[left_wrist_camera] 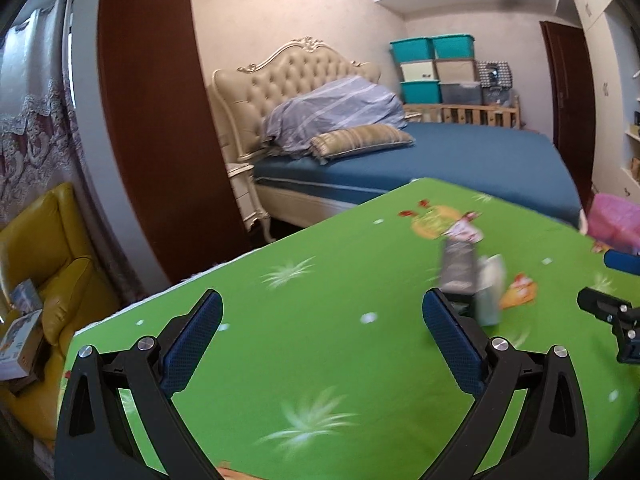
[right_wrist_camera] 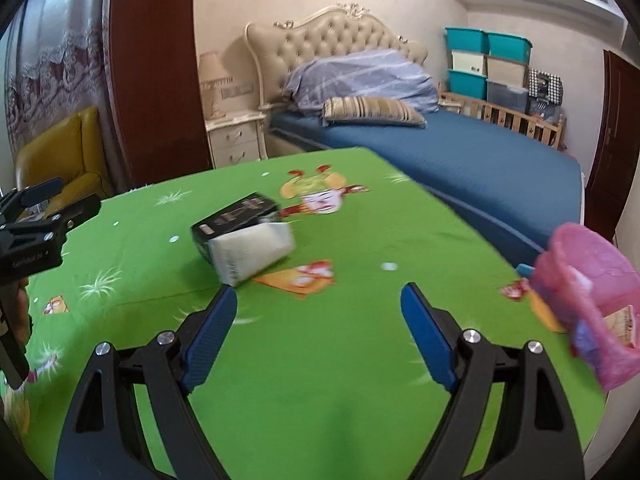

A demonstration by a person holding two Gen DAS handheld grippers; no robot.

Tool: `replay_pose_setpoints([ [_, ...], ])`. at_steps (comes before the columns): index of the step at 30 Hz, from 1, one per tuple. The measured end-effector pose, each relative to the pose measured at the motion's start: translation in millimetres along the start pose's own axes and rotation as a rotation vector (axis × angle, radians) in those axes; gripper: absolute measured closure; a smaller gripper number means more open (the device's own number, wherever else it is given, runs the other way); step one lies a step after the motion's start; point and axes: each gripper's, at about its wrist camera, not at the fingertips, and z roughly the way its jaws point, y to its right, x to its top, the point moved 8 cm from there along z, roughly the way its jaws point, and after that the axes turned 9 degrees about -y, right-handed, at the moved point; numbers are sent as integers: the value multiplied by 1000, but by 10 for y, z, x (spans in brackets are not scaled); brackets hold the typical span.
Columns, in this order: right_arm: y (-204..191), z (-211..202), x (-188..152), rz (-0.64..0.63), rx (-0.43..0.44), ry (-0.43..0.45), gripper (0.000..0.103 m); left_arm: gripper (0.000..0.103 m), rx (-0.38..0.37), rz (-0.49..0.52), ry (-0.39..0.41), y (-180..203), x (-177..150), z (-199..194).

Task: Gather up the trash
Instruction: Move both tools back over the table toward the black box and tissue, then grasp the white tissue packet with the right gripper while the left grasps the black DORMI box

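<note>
A black box (right_wrist_camera: 236, 220) and a white carton (right_wrist_camera: 252, 254) lie together on the green cartoon-print table (right_wrist_camera: 320, 360). They also show blurred in the left wrist view, the black box (left_wrist_camera: 458, 270) beside the white carton (left_wrist_camera: 490, 294). My right gripper (right_wrist_camera: 319, 306) is open and empty, a short way in front of them. My left gripper (left_wrist_camera: 322, 314) is open and empty, with its right finger near the boxes. A pink mesh basket (right_wrist_camera: 588, 304) with wrappers in it stands at the table's right edge.
A bed with a blue sheet (right_wrist_camera: 460, 160) lies beyond the table. A yellow armchair (left_wrist_camera: 44, 256) stands at the left with boxes on it. A dark wooden door (left_wrist_camera: 156, 112) and a white nightstand (right_wrist_camera: 236, 140) are behind. The left gripper shows at the left of the right wrist view (right_wrist_camera: 36, 220).
</note>
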Motion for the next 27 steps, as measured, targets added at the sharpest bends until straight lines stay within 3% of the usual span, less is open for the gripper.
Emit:
replay_pose_setpoints([
  [4,-181,201,99,27,-11,-47,22,6,25,-24,-12,-292,-56,109],
  [13,-419,695,182,19,-87,-173,22,6,-74,-52,-30,-470,20,299],
  [16,-341,768,213,41,-155,-201,23,6,-89,-45,-10,-452,79,295],
  [19,-68,628,194,140,-206,-167,23,6,-109,-44,11,-407,119,270],
  [21,91,580,176,194,-214,-163,23,6,-130,-46,16,-372,117,266],
  [25,116,654,155,181,-204,-199,25,6,-181,-19,-13,-221,79,338],
  [27,61,686,195,162,-203,-199,33,6,-190,-6,-28,-147,64,373],
])
